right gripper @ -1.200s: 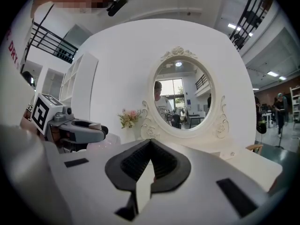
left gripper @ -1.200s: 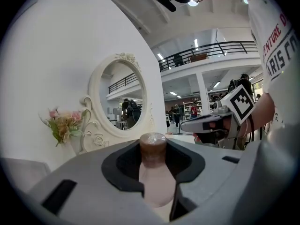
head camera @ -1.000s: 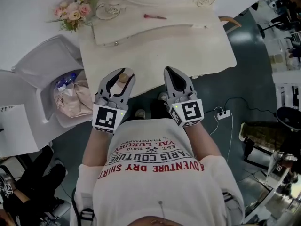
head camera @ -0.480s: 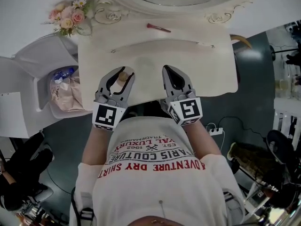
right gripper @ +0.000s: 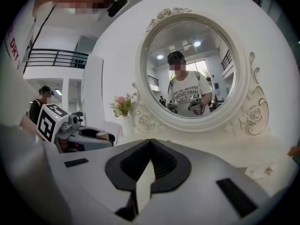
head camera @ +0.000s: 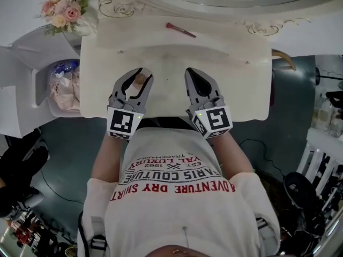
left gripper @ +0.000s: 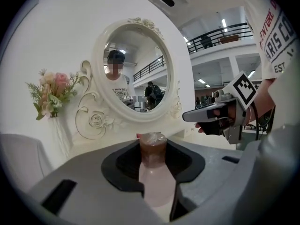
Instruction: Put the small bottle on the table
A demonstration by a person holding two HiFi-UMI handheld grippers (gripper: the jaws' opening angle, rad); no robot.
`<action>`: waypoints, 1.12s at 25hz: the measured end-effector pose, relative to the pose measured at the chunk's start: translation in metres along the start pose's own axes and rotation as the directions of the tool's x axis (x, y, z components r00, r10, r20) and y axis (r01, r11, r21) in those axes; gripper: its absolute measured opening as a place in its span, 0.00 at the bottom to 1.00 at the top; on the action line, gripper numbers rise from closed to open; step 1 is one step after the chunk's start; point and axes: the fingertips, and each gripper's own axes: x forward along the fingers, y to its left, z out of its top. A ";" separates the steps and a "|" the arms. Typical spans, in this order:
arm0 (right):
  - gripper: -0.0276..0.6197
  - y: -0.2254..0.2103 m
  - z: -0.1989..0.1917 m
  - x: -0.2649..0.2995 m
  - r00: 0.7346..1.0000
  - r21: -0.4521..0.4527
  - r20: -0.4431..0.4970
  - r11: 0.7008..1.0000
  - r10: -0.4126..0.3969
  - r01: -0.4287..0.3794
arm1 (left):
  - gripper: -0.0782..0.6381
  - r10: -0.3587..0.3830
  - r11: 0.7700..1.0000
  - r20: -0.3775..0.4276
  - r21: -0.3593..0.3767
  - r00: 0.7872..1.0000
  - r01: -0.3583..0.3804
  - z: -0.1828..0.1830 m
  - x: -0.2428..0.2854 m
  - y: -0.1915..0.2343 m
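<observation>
— So, nearest first: what is the left gripper [head camera: 139, 76] doing?

— It is clamped on the small bottle [left gripper: 157, 183]. In the left gripper view the dark pads press on it from both sides. The pale body runs down between the jaws and the brown cap stands level with their tips.

— Where is that in relation to the table [head camera: 241, 90]?

— From the head view, just past the person's white T-shirt [head camera: 171, 197], both grippers reach over the front edge of the cream top. The bottle's cap shows as a tan disc between the left jaws, above the near part of the tabletop. Whether its base touches the surface I cannot tell.

— And the right gripper [head camera: 194, 74]?

— It is beside the left one, apart from it, also over the front of the table. Its jaw tips meet and nothing is between them; only a thin pale slit shows lower down in its own view.

— Farther back?

— A thin red stick [head camera: 180, 30] lies alone near the rear of the tabletop, well apart from the bottle. Behind it rises the round mirror [left gripper: 136, 74] in its white scrolled frame. Pink and white flowers [head camera: 61, 14] stand at the rear left corner. Off the table's left side, a crumpled pinkish bag [head camera: 64, 87] sits in a white holder.
</observation>
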 end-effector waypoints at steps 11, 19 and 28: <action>0.04 -0.028 -0.042 0.034 0.993 0.006 -0.061 0.995 0.099 -0.099 | 0.30 0.042 0.998 -0.077 -0.050 0.996 -0.046 -0.049 0.047 -0.004; 0.04 -0.043 -0.062 0.058 0.987 0.008 -0.092 0.992 0.128 -0.128 | 0.30 0.077 0.993 -0.109 -0.076 0.991 -0.085 -0.074 0.078 0.002; 0.04 -0.055 -0.075 0.065 0.983 0.023 -0.128 0.991 0.134 -0.133 | 0.30 0.102 0.991 -0.120 -0.077 0.987 -0.112 -0.085 0.095 0.008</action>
